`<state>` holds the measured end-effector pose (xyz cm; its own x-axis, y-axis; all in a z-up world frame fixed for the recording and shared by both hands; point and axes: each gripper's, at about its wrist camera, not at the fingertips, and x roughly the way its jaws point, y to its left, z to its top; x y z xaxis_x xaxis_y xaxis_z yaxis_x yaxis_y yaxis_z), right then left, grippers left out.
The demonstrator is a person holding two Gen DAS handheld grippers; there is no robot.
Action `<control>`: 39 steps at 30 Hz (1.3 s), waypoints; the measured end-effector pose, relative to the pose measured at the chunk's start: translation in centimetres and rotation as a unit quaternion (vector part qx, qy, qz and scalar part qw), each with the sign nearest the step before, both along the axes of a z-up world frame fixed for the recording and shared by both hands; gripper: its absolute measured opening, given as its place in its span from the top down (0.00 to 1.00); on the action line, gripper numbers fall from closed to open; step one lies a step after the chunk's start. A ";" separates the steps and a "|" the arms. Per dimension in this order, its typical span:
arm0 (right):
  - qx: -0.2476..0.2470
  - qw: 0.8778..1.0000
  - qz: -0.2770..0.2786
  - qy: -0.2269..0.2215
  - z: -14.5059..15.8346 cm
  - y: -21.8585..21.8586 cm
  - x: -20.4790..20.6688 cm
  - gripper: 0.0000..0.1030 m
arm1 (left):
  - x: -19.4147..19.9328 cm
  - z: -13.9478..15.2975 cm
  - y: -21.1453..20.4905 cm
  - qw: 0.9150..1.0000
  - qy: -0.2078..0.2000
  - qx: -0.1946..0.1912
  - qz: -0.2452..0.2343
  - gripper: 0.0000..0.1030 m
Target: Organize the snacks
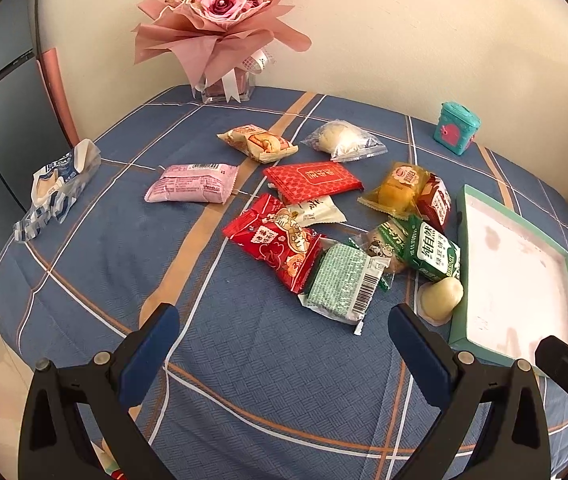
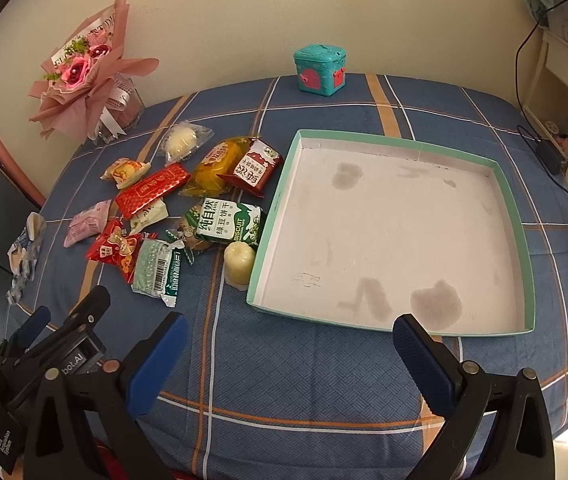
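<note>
Nearest the left wrist camera, the left gripper [image 1: 284, 326] stood spread wide with nothing between its blue pads, tilted down over the blue plaid tablecloth [image 1: 264, 364]. Just beyond it lay the snack pile: a green-and-white barcoded packet [image 1: 341, 282] overlapping a red snack bag [image 1: 274, 244], a green biscuit pack [image 1: 433, 252] to their right, and a pale round bun [image 1: 441, 296] touching the near corner of the teal-rimmed tray [image 1: 459, 316]. Farther back were a flat red packet [image 1: 311, 180], a pink packet [image 1: 192, 184], a yellow cake wrapper [image 1: 397, 190] with a dark red pack [image 1: 435, 202] beside it, a clear-wrapped white bun [image 1: 343, 140] and a tan pastry packet [image 1: 258, 142]. A blue-and-white wrapper [image 1: 58, 188] lay apart at the left edge, a pink bouquet [image 1: 220, 20] stood at the wall, and a teal toy box [image 1: 457, 128] sat at the far right. In the right wrist view, the right gripper [image 2: 289, 344] was likewise spread and empty above the cloth, just short of the tray's near rim [image 2: 363, 324]. The tray held no snacks, only stains on its white floor. The pile sat to its left, the green biscuit pack [image 2: 230, 222] and pale bun [image 2: 239, 260] closest to its wall. The left gripper's black body [image 2: 64, 344] showed at lower left.
</note>
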<state>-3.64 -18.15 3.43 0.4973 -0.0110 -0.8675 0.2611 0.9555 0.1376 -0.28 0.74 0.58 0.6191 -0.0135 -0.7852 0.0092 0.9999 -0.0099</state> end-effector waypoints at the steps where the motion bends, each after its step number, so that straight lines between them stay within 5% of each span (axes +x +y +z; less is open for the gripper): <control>1: 0.000 1.000 0.000 0.000 0.0 0.0 0.0 0.00 | 0.0 0.0 -0.1 1.000 -0.001 0.001 0.001 0.00; 6: 0.001 1.000 -0.001 0.002 -0.1 0.0 0.0 0.00 | -0.2 0.1 0.0 1.000 -0.024 0.004 0.001 0.00; 28: -0.018 1.000 0.003 0.011 -0.6 0.6 0.6 0.00 | 0.2 -0.4 1.0 1.000 0.008 -0.006 0.003 0.00; 39: 0.022 0.999 0.045 -0.008 0.2 2.5 3.5 0.00 | 2.6 -0.8 3.7 0.998 0.049 -0.031 0.023 0.00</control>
<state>-0.16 -15.63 3.60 0.5083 0.0730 -0.8581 0.1714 0.9679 0.1839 2.30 4.47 -0.25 0.5412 -0.0370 -0.8401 -0.0414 0.9967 -0.0705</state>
